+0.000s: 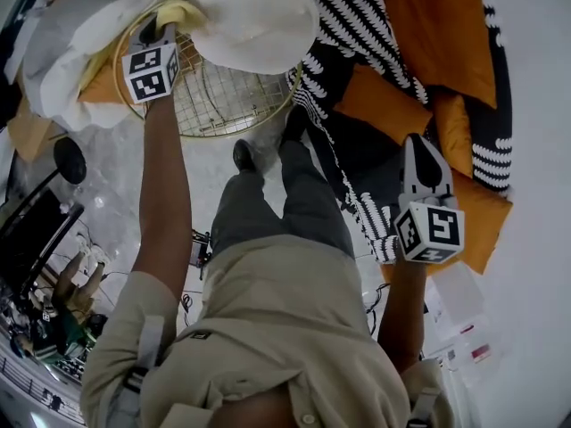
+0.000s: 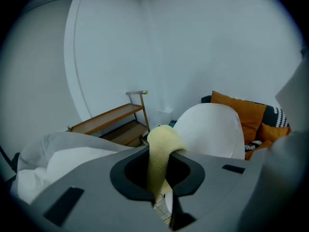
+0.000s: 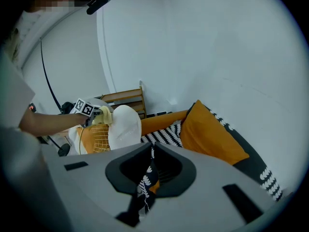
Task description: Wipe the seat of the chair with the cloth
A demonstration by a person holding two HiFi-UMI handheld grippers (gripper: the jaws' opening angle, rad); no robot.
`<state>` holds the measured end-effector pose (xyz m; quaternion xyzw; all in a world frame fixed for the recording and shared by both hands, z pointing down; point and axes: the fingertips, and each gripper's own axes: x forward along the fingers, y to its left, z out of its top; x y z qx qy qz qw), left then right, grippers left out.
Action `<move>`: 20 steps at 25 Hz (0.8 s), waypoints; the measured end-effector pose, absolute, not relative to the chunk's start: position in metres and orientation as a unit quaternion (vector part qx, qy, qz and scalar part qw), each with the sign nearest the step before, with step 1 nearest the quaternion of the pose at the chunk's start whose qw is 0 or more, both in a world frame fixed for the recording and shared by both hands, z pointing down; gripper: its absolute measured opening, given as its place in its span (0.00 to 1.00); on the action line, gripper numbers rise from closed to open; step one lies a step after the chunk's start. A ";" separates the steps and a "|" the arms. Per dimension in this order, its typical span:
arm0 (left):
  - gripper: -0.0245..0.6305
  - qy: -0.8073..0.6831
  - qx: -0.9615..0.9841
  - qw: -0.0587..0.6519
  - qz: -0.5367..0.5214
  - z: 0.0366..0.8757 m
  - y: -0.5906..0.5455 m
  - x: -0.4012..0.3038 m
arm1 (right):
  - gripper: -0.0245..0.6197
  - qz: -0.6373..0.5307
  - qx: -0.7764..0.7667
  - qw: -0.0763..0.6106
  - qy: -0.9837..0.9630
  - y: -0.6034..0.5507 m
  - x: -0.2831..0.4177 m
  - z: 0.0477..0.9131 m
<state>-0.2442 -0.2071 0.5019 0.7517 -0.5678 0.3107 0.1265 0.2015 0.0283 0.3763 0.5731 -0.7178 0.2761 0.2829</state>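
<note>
Sofa [image 1: 370, 163] w/ orange cushions [image 1: 437, 25] and a black-and-white throw [image 1: 348, 16] fills the right side. Chair [image 1: 227, 105] sits ahead-left: round wire seat w/ gold rim, white pad [image 1: 259, 20] at its far edge. L arm is stretched straight out, left gripper [image 1: 163, 27] at the seat's far rim, fingers pinching the yellow cloth [image 2: 161, 153], which droops over the tips. R arm is bent at the side; right gripper [image 1: 417, 145] hangs over the sofa, fingers pressed together, empty.

The wire seat [image 1: 223, 101] lies mostly bare mid-way; what looks like a white cushion [image 1: 259, 20] overhangs its far rim, and white fabric [image 1: 67, 43] crowds its left.
</note>
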 end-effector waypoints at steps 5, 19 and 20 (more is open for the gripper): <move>0.11 -0.541 0.772 0.131 0.308 0.510 -0.204 -0.206 | 0.08 0.275 0.574 0.284 -0.718 0.026 0.201 0.377; 0.11 -0.363 0.874 0.187 0.264 0.547 -0.138 0.058 | 0.08 0.289 0.605 0.290 -0.683 0.057 0.246 0.387; 0.11 -0.365 0.872 0.186 0.267 0.548 -0.139 0.054 | 0.08 0.291 0.605 0.291 -0.682 0.058 0.247 0.388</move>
